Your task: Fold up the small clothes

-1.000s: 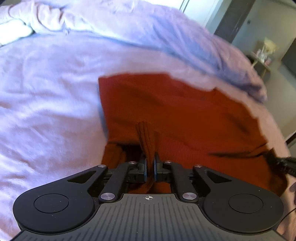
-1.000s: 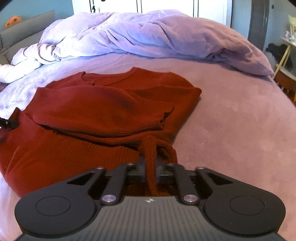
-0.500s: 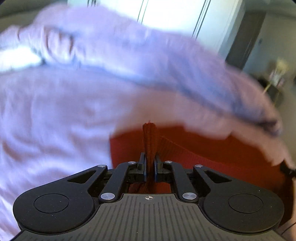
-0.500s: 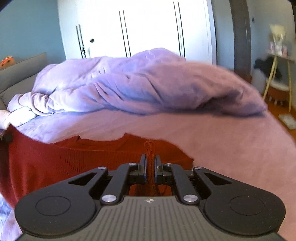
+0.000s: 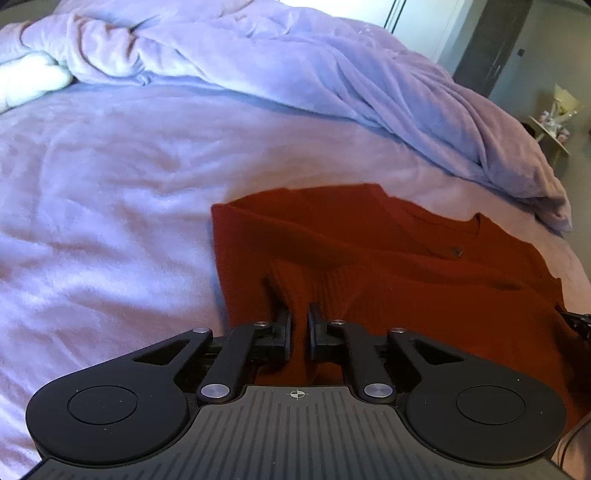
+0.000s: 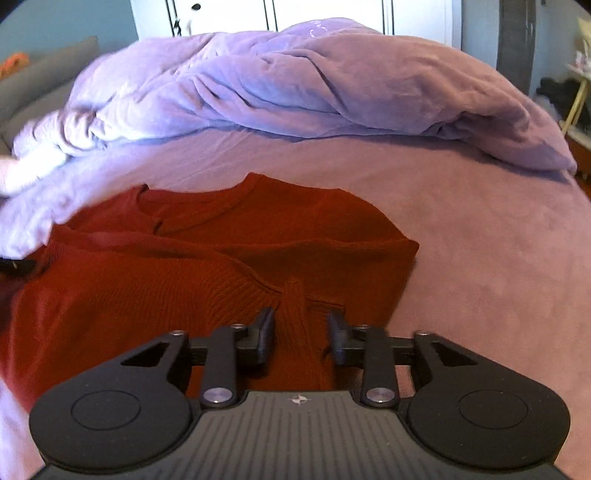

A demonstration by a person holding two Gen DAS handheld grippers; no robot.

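Observation:
A rust-red knit sweater (image 5: 388, 254) lies on the lilac bed, its ribbed hem folded up over the body toward the neckline. It also shows in the right wrist view (image 6: 221, 251). My left gripper (image 5: 299, 332) is shut on a pinch of the ribbed hem at the sweater's left side. My right gripper (image 6: 301, 334) is open, its jaws apart on either side of a raised ridge of the hem at the right side. The tip of the left gripper (image 6: 16, 266) shows at the right wrist view's left edge.
A crumpled lilac duvet (image 6: 314, 85) is heaped across the far side of the bed. A white pillow (image 5: 26, 81) lies at the far left. A small side table (image 5: 554, 125) stands beyond the bed on the right, white wardrobe doors (image 6: 295, 14) behind.
Both grippers carried the hem up and forward over the sweater and came down near the neckline. My right gripper has opened and let go of the hem.

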